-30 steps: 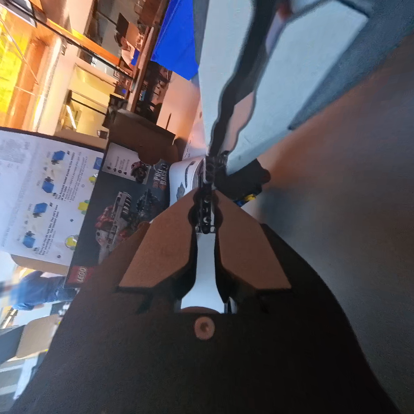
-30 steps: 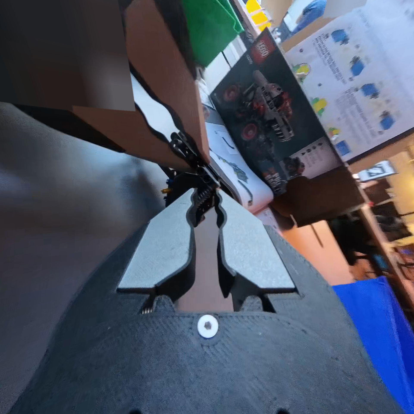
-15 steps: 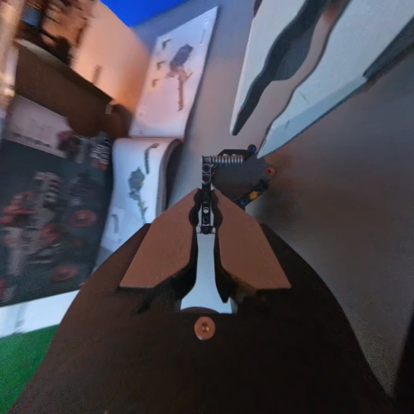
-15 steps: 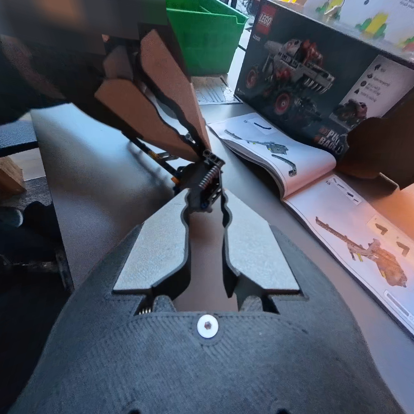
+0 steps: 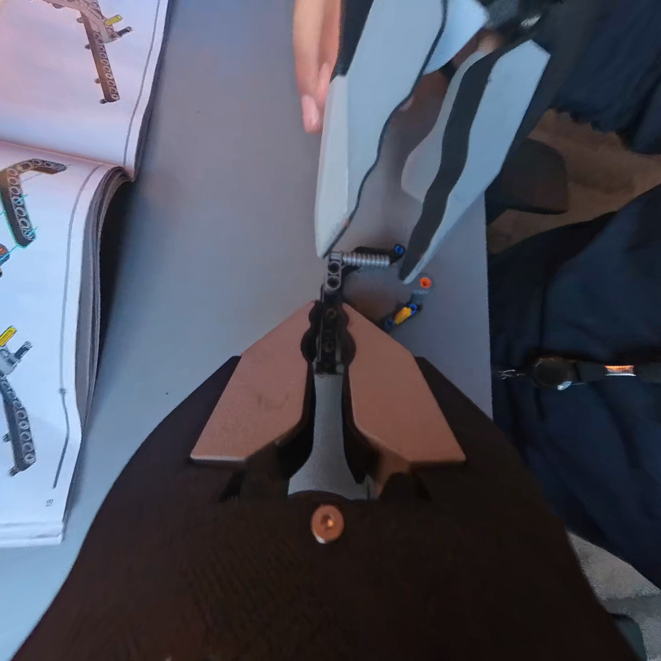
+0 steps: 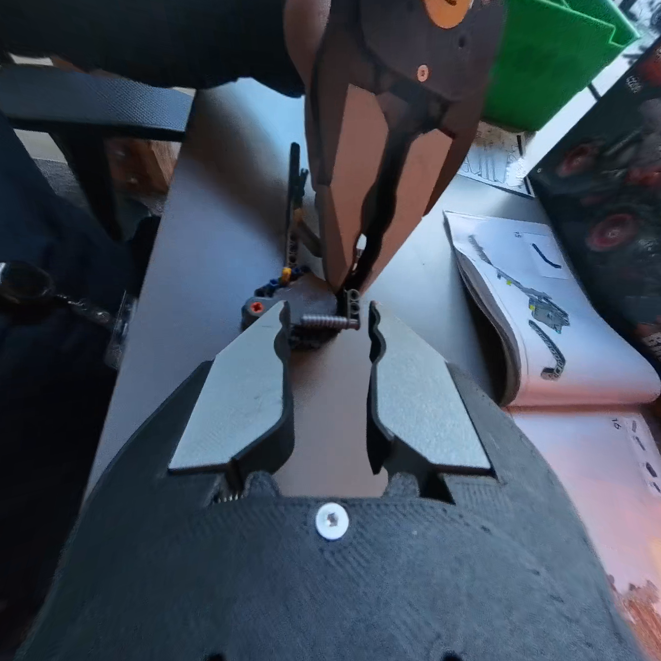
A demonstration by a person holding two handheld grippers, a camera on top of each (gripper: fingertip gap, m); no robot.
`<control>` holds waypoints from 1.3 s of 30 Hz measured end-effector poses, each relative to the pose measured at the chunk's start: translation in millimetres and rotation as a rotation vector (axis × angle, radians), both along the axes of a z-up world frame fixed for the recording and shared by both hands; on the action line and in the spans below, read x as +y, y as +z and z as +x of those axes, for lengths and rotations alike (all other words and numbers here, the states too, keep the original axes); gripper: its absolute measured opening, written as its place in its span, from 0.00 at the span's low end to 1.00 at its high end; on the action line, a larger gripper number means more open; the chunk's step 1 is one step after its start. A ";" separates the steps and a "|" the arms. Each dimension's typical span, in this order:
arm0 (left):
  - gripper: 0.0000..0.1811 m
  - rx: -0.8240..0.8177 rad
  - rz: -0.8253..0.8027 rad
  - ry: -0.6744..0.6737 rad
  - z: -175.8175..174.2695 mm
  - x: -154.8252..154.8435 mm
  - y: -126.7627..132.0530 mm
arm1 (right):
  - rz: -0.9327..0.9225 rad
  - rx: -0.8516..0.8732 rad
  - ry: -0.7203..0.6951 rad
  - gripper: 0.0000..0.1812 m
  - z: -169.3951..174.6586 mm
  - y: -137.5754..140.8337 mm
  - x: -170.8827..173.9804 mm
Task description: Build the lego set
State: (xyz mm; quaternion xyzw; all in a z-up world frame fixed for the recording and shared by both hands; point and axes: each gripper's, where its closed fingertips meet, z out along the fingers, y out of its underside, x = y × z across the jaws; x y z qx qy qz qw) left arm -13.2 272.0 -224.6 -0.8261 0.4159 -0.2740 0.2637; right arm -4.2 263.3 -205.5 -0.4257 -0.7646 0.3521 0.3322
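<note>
Left wrist view is showing the left gripper (image 5: 329, 322) with its brown fingers (image 5: 264, 404) squeezing in narrow on a black beam (image 5: 331, 336), which is sticking out past the tips. At the far end of that beam a grey spring (image 5: 366, 260) is sitting crosswise. The spring is lying right between the grey fingers (image 5: 357, 143) of the right gripper (image 5: 365, 264), which is coming in from the top of that view with its fingers spread wide; one tip looks to be touching or almost touching the spring's end by the beam, the other is sitting just past the far end, near a blue pin (image 5: 398, 249).

Just beside all this, on the grey counter (image 5: 221, 214), a small lego bit with an orange (image 5: 424, 282), a yellow (image 5: 403, 314) and blue pieces is lying near the edge. An open booklet (image 5: 46, 322) is lying off to the side, well apart.

In the right wrist view, the right gripper (image 6: 327, 311) is hanging wide, gripping nothing, with the spring (image 6: 327, 321) sitting in the gap between the tips. The left gripper (image 6: 348, 282) is pointing down from above, pinching the beam (image 6: 352, 302). A longer black lego assembly (image 6: 294, 214) is lying on the counter (image 6: 214, 250) behind it, and a green bin (image 6: 554, 71) and the set's box (image 6: 615, 214) are farther back, with the booklet (image 6: 558, 322) next to the box.
</note>
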 end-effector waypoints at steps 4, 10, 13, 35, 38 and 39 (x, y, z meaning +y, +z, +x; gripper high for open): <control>0.03 -0.071 -0.030 -0.024 -3.2 -0.2 -1.0 | -0.084 0.046 0.003 0.23 -5.1 3.5 10.0; 0.03 -0.160 -0.023 -0.032 -1.6 0.4 -0.3 | -0.191 0.011 0.063 0.20 1.4 0.5 9.2; 0.03 -0.170 -0.028 -0.017 -2.2 0.3 -0.4 | -0.237 -0.019 0.065 0.21 0.1 -0.7 8.5; 0.03 -0.148 0.035 0.050 -10.6 10.1 -2.0 | -0.233 -0.014 -0.107 0.13 -20.0 -1.3 22.0; 0.03 -0.154 0.038 0.052 -11.1 10.5 -0.6 | -0.303 -0.021 -0.095 0.14 -20.2 1.7 22.6; 0.03 -0.166 0.038 0.054 -10.1 11.0 0.9 | -0.324 -0.013 -0.093 0.13 -19.8 3.9 23.1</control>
